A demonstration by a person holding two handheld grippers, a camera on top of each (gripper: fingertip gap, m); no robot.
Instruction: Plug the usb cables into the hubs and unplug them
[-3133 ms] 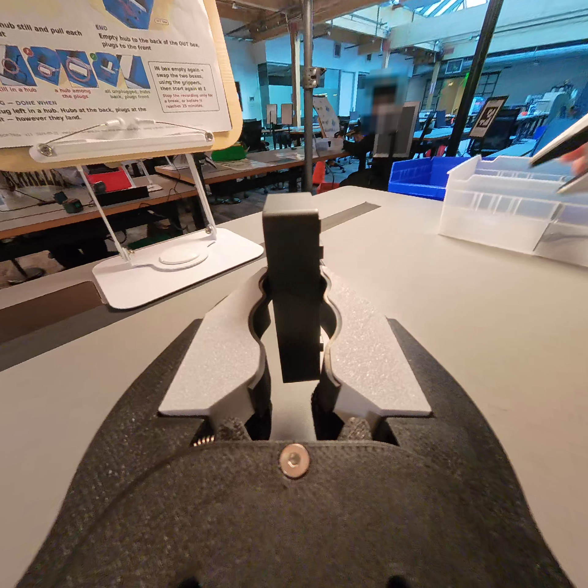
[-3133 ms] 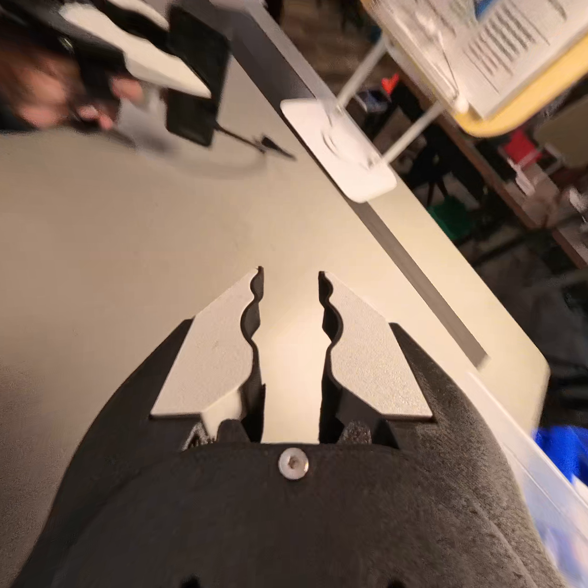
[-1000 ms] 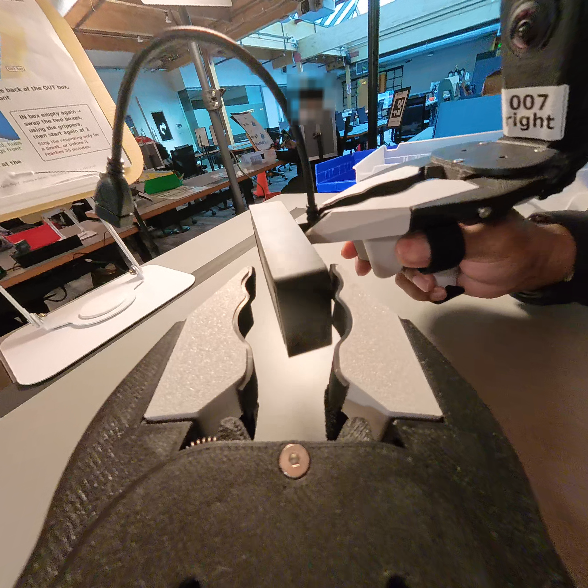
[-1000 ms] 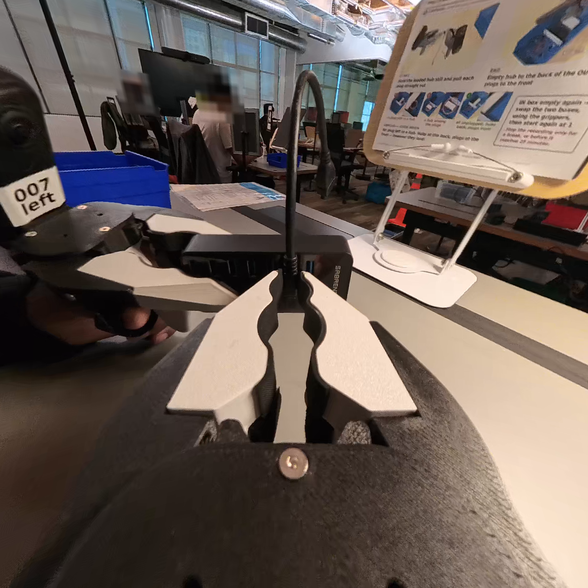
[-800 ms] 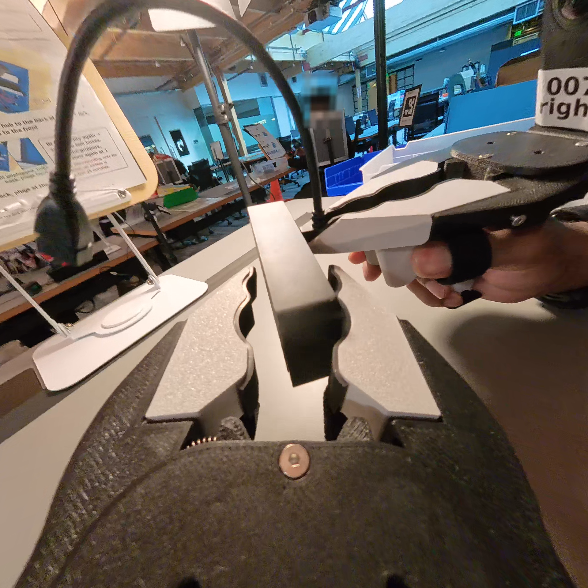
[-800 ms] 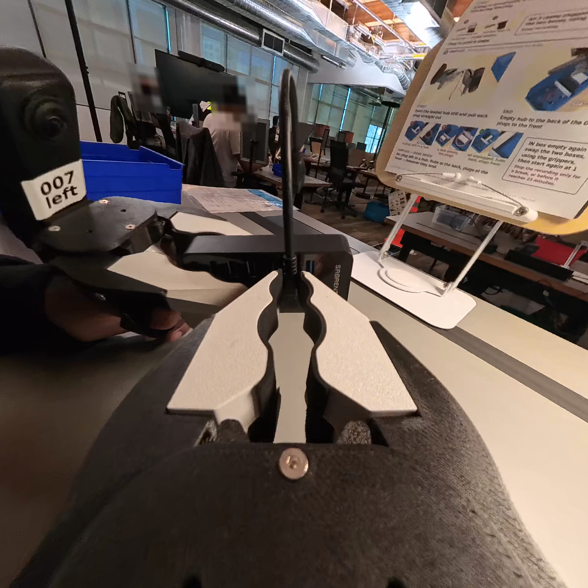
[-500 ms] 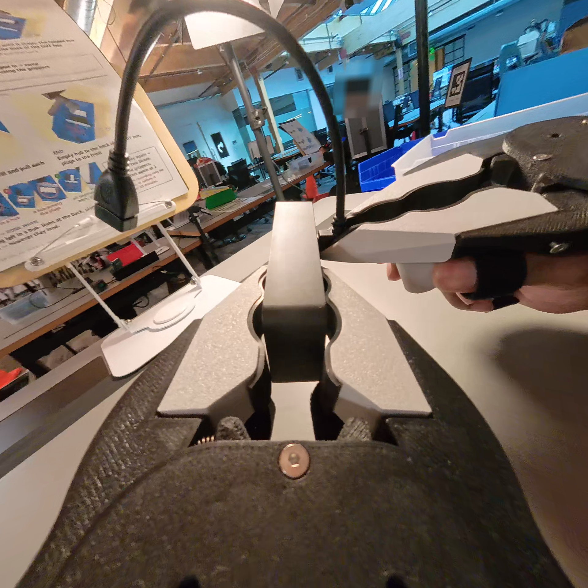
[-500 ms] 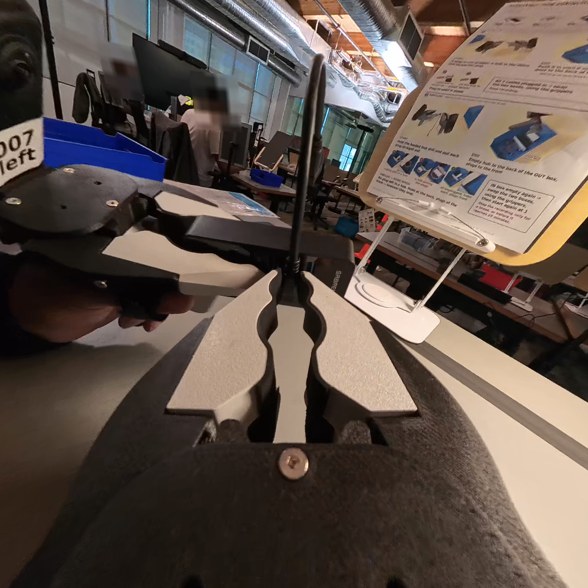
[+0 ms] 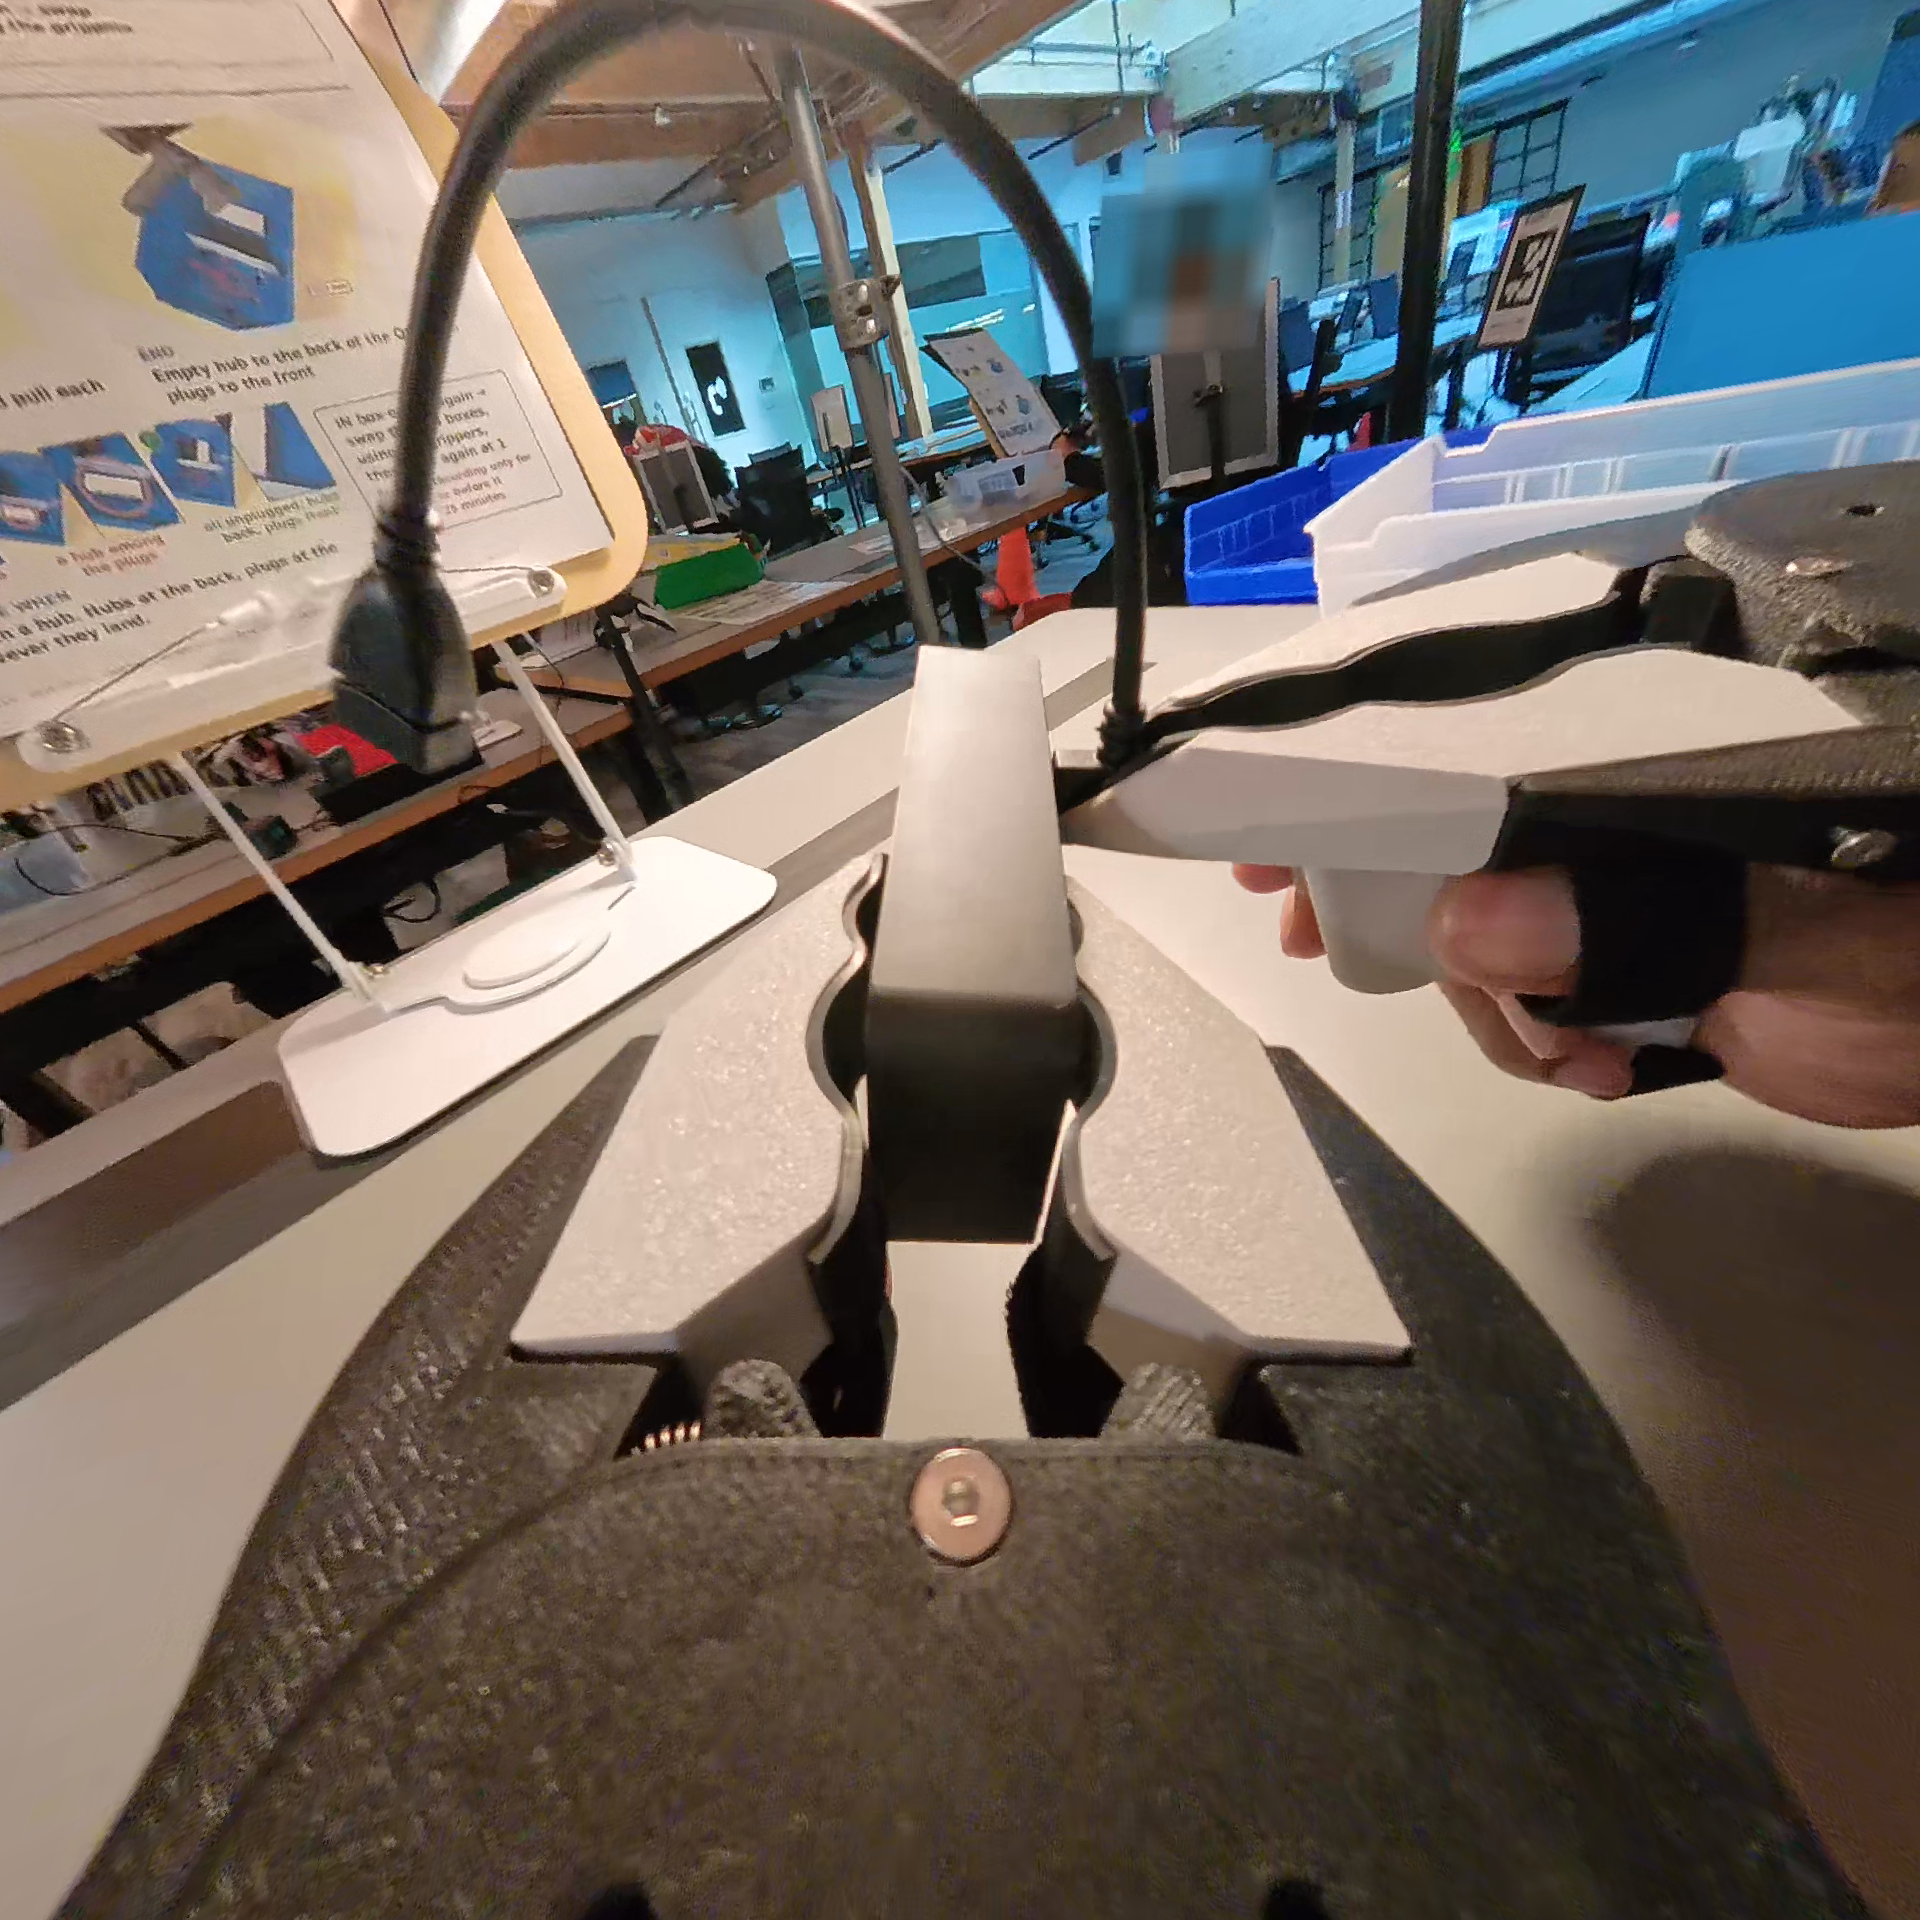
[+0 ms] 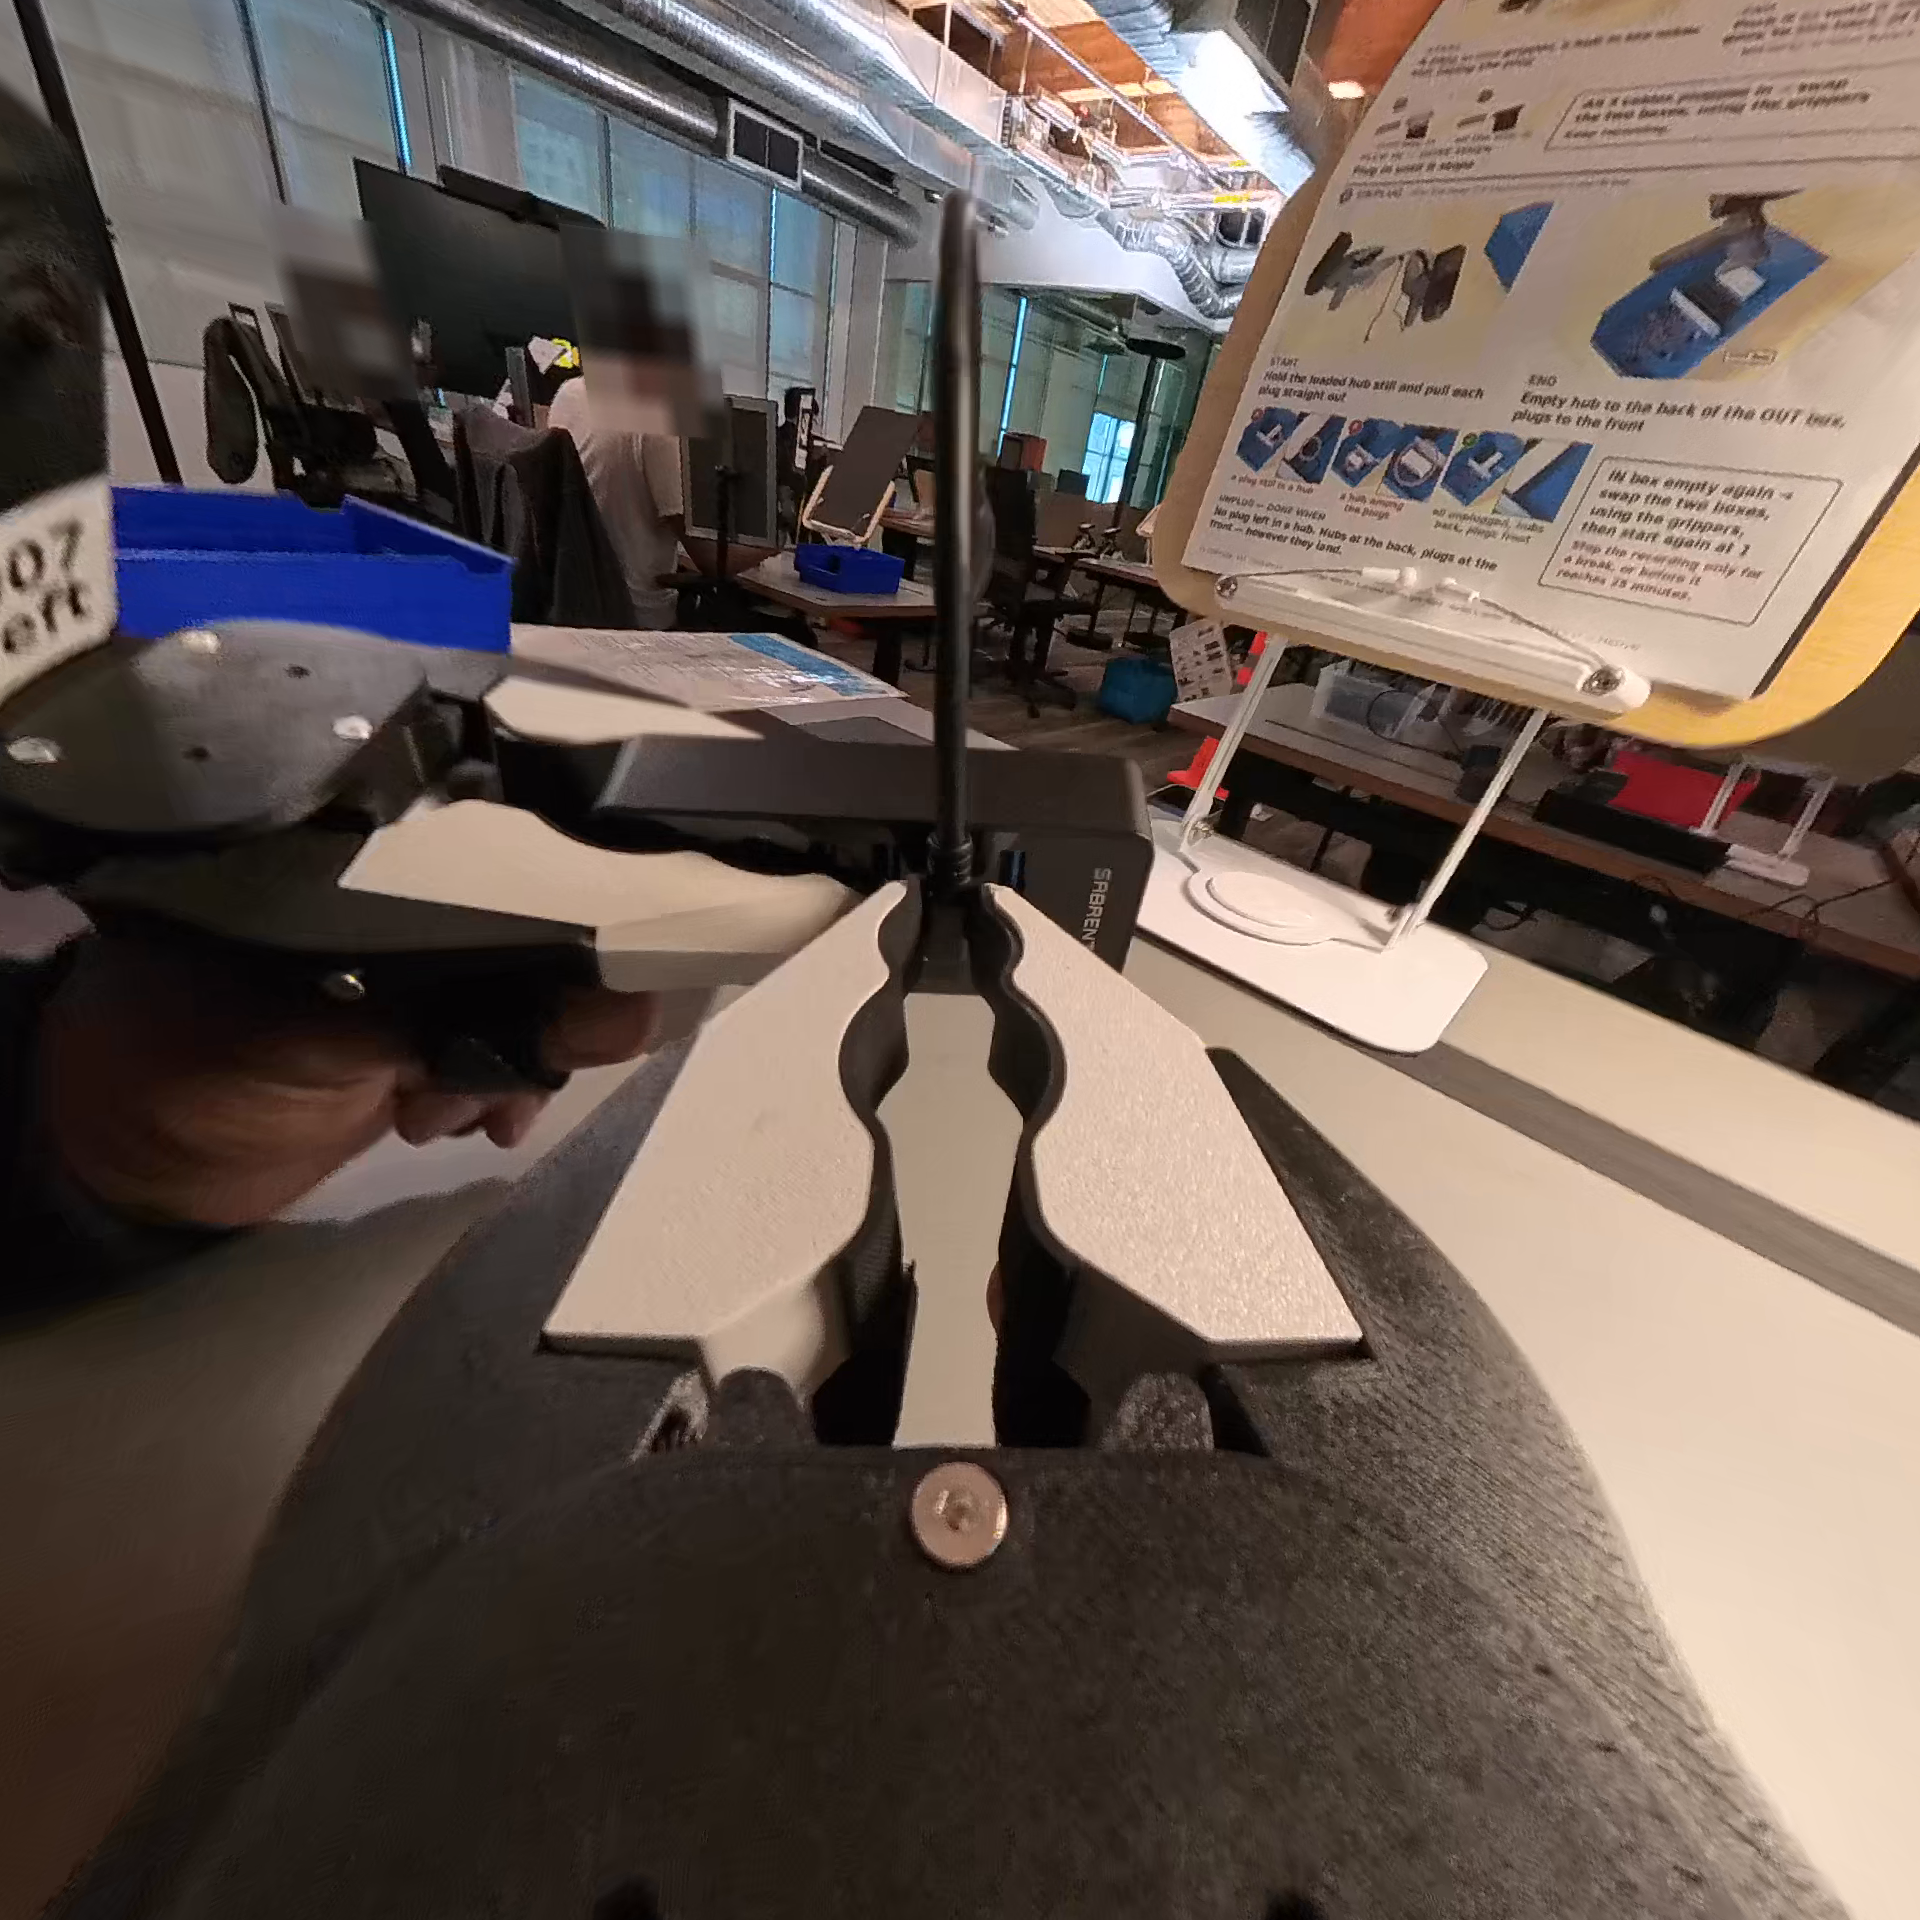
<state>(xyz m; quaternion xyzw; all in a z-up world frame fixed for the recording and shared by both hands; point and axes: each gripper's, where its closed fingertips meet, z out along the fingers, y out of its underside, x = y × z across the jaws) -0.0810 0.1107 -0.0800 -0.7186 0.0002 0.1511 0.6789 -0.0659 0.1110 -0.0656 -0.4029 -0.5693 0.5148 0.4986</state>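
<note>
Between left jaws, hub [image 9: 971, 935] lengthwise forward

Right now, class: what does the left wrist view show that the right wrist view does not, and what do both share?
Only the left wrist view shows the cable's free end connector hanging in the air and the white bin. Only the right wrist view shows the hub's port side and the plug pinched at it. Both show the left gripper shut on the black hub, the right gripper shut on the plug, the looping cable and the instruction stand.
</note>
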